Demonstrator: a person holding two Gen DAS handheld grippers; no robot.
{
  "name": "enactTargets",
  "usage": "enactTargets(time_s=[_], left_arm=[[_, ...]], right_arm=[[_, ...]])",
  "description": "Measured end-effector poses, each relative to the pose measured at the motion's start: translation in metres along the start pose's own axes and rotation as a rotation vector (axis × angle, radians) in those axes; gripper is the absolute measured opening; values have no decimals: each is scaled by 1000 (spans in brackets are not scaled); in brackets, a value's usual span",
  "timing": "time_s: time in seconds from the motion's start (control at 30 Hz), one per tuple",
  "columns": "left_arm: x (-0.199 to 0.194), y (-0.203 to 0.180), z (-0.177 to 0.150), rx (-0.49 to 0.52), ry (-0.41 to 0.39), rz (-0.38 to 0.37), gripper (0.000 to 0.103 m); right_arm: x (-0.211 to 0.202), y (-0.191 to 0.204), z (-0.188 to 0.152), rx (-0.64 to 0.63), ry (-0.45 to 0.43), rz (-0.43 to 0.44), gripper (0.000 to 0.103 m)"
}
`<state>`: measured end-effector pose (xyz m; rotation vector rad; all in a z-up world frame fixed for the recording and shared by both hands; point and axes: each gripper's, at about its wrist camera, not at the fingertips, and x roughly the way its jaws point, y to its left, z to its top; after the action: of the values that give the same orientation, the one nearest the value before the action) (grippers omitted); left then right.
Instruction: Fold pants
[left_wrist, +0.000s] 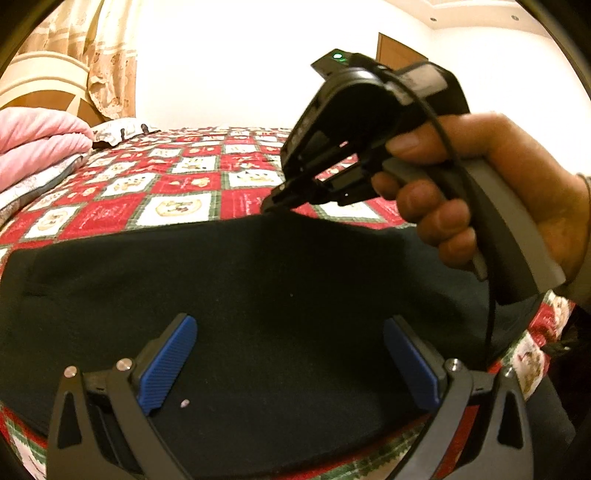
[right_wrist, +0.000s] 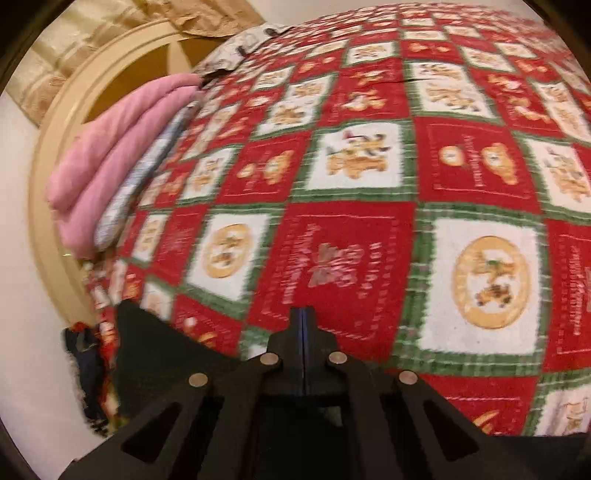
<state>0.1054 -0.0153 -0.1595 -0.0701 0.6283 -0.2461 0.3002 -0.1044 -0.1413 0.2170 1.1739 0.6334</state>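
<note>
My left gripper (left_wrist: 290, 360) stands released, its blue pads wide apart above the dark pants (left_wrist: 240, 295) spread beneath and ahead of them, while my right gripper (right_wrist: 303, 325) is clenched at the pants' far edge, whether pinching cloth I cannot tell.

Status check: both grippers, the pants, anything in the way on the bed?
Left gripper open above the black pants. Right gripper shut at the pants' far edge; grip on cloth unclear. Pink blanket off to the side, no obstruction.
</note>
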Motion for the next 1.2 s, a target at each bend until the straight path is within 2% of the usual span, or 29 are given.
enactTargets(time_s=[0.1,0.2,0.27,0.37,0.43,0.53,0.63,0.73,0.83,0.9,1.0,1.2], left_arm=[[-7,7,4,-40,-10,3,103],[-22,23,8,-86,-38,62,103],[-37,37,13,-117,-82,114,103],[-63,61,14,-147,-143,216,103],[-76,78,11,-170,-162,293,103],[-89,107,1,-240,-151,408,103],[-90,137,-8,-330,-123,487,103],[-77,157,-18,-403,-58,493,103],[-65,167,-31,-465,-4,481,103],[-67,167,-31,-471,-14,473,103],[-67,163,-29,-451,-14,480,103],[-91,145,-15,-415,-115,507,103]], right_arm=[[-19,13,-4,-37,-44,-2,1],[-37,34,-7,-119,-99,-56,2],[-44,45,-7,-148,-117,-35,2],[-39,71,-12,-188,-71,64,2],[-29,86,-19,-223,-35,89,2],[-3,108,-34,-272,35,121,2],[27,121,-46,-309,101,137,2],[54,114,-50,-295,132,31,2],[58,97,-41,-207,113,115,2],[59,88,-36,-154,111,160,2],[56,86,-36,-156,92,167,2],[2,79,-53,-241,-5,47,2]])
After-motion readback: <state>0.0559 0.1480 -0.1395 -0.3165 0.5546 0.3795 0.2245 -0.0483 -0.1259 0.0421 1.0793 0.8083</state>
